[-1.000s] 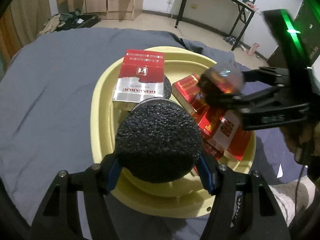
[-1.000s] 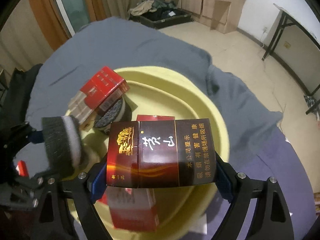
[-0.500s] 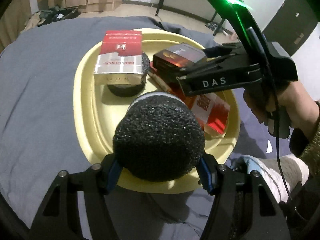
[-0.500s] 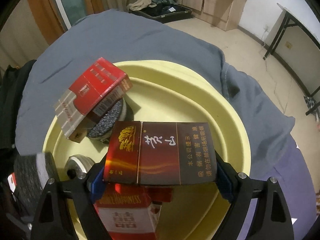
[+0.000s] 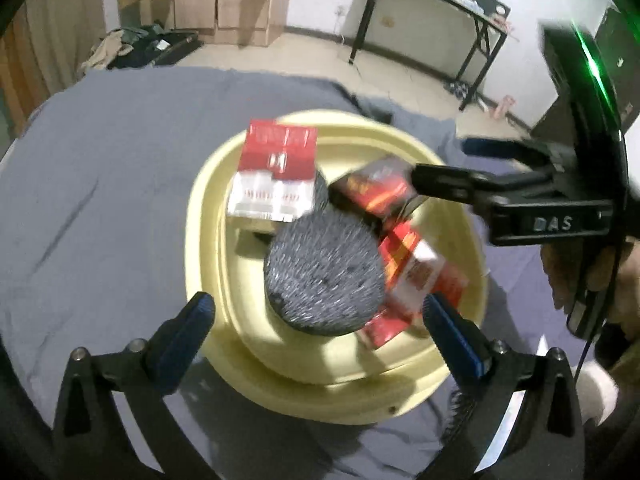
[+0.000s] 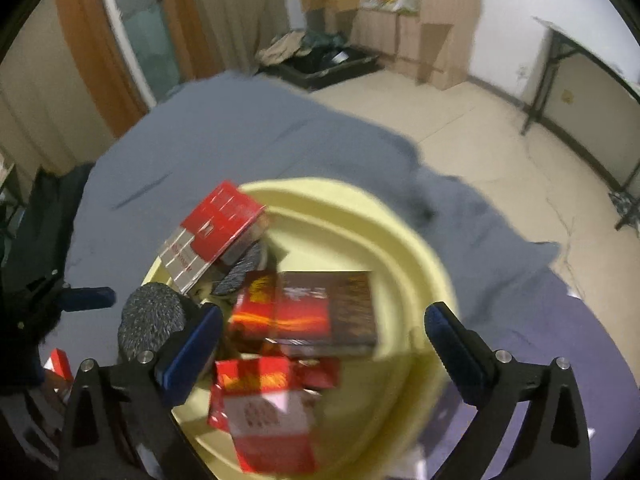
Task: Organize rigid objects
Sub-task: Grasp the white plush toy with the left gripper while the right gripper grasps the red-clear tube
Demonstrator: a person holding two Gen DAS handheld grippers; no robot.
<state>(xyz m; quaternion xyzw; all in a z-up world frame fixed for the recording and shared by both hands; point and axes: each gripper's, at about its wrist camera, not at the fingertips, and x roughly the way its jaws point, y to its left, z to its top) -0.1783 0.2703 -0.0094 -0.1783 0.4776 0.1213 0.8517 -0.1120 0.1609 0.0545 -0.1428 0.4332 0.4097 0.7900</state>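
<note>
Both views are smeared by motion, so the print on the boxes cannot be read. A pale yellow tray (image 5: 224, 280) sits on a grey-blue cloth (image 5: 100, 200) covering a table.

In the left wrist view, the left gripper (image 5: 320, 320) has its jaws opening, the blue pads standing wide on either side of a dark grey foam puck (image 5: 324, 272) without touching it. The puck hides part of the tray floor and the near ends of the boxes behind it. A red and silver cigarette pack (image 5: 276, 176) leans at the tray's far side on a second dark puck, mostly hidden. The right gripper (image 5: 440, 168) reaches in from the right, its jaws opening, above a dark red cigarette pack (image 5: 376, 192). A hand (image 5: 608, 280) holding it is cut off at the frame's edge.

In the right wrist view, the dark red pack (image 6: 308, 308) lies clear of the spread fingers, over a red and white box (image 6: 264, 412) whose lower edge is cut off.

The cloth around the tray is bare to the left and far side.
</note>
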